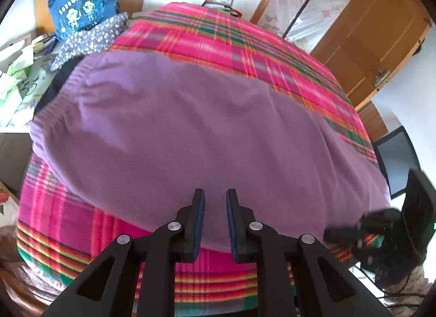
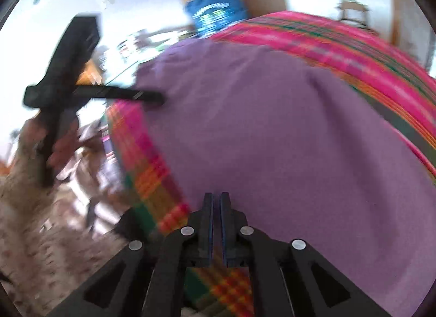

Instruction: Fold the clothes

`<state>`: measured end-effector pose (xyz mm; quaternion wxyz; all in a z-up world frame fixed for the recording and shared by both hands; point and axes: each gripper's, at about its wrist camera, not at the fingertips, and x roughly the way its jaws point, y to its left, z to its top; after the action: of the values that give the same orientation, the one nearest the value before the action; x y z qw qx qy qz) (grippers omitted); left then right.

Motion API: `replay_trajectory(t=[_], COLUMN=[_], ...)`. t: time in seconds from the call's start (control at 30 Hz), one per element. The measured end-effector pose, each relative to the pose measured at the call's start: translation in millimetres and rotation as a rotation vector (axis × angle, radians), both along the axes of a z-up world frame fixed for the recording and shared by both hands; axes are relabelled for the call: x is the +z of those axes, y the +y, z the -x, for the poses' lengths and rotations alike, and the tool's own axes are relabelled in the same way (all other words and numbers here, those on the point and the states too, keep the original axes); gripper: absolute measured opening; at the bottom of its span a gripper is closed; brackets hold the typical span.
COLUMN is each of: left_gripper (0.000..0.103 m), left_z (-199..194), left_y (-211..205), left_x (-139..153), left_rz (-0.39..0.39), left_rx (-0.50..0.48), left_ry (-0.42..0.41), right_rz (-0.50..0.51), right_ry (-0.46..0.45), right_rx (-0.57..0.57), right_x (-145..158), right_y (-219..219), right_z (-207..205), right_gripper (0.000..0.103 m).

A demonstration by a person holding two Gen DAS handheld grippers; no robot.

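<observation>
Left hand-held gripper (image 1: 215, 194) over purple garment (image 1: 190, 131), lengthwise left-to-right.

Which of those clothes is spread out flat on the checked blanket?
The plain purple garment, lying open across the plaid blanket. The blue printed top and the dotted cloth are bunched at the far corner.

Right claw (image 2: 216, 199) nearly closed, narrow gap between pads, over purple garment (image 2: 272, 131) on plaid blanket (image 2: 340, 41).
</observation>
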<state>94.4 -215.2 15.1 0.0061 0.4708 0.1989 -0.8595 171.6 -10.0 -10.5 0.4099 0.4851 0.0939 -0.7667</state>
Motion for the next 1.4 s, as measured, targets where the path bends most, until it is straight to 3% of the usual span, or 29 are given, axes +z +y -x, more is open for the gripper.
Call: replay_trajectory(t=[0.1, 0.3, 0.4, 0.53, 1.03, 1.13, 1.23, 1.4], left_gripper=[0.017, 0.017, 0.017, 0.017, 0.017, 0.017, 0.017, 0.017], left_z=[12.2, 39.5, 49.8, 63.2, 106.3, 112.2, 114.2, 116.1], left_y=[-6.5, -19.9, -23.0, -25.9, -32.1, -36.4, -40.2, -44.2], left_x=[7.3, 12.0, 10.5, 10.1, 5.1, -1.5, -7.8, -17.1], left_rz=[0.011, 0.027, 0.023, 0.014, -0.021, -0.025, -0.032, -0.049], left_rx=[0.017, 0.037, 0.046, 0.057, 0.078, 0.094, 0.110, 0.130], left_ry=[0.011, -0.002, -0.011, -0.010, -0.006, -0.034, -0.058, -0.081], right_rz=[-0.002, 0.039, 0.075, 0.081, 0.105, 0.116, 0.138, 0.215], right_ry=[0.042, 0.118, 0.094, 0.034, -0.231, -0.250, -0.240, -0.220], right_rx=[0.023, -0.137, -0.206, -0.259, -0.032, 0.004, 0.010, 0.043], right_x=[13.9, 42.3, 47.4, 42.5, 10.2, 10.1, 13.7, 27.6], right_y=[-1.5, 23.9, 38.1, 42.3, 20.6, 19.8, 19.4, 19.6], right_z=[6.2, 63.4, 95.6, 134.2, 183.1, 180.7, 178.5, 167.6], right_gripper=[0.005, 0.006, 0.007, 0.018, 0.020, 0.020, 0.008, 0.005])
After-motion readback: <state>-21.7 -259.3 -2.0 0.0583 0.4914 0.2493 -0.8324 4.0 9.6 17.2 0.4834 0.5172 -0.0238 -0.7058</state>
